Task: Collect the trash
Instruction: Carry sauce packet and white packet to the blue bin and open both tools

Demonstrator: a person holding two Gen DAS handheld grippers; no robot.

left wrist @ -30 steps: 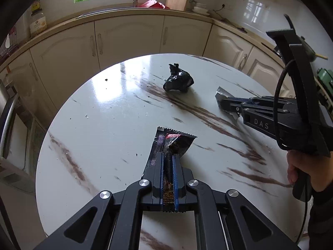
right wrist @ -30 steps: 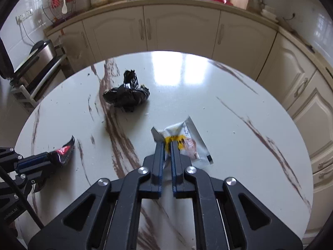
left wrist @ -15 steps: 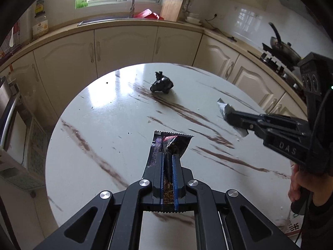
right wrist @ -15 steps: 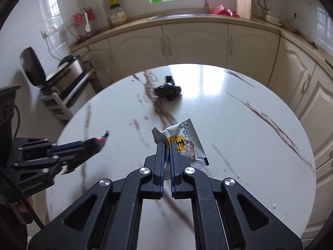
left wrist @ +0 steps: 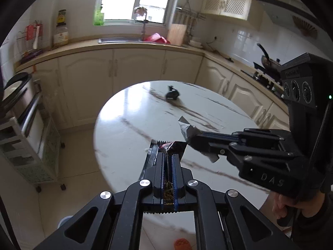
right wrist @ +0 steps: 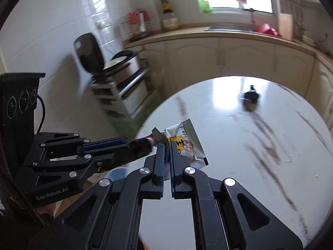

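Note:
My left gripper (left wrist: 169, 156) is shut on a dark snack wrapper (left wrist: 173, 146) with a red print, held above the near edge of the round marble table (left wrist: 133, 112). My right gripper (right wrist: 167, 145) is shut on a silver and yellow snack packet (right wrist: 186, 143), also lifted off the table. The two grippers are close side by side: the right gripper (left wrist: 192, 138) shows in the left wrist view with the silver packet (left wrist: 186, 126) sticking out, and the left gripper (right wrist: 143, 145) shows in the right wrist view. A crumpled black bag (left wrist: 172, 93) lies at the far side of the table (right wrist: 250, 95).
Cream cabinets and a counter with a sink (left wrist: 120, 40) curve behind the table. A wheeled rack with an open rice cooker (right wrist: 112, 62) stands at the left. A blue round thing (right wrist: 116, 171) and an orange lid (left wrist: 182, 244) show on the floor below. A hand (left wrist: 283, 206) holds the right gripper's handle.
Both grippers have pulled back from the table and risen, each carrying its wrapper. The table and black bag now look farther away, and the two grippers have come closer together.

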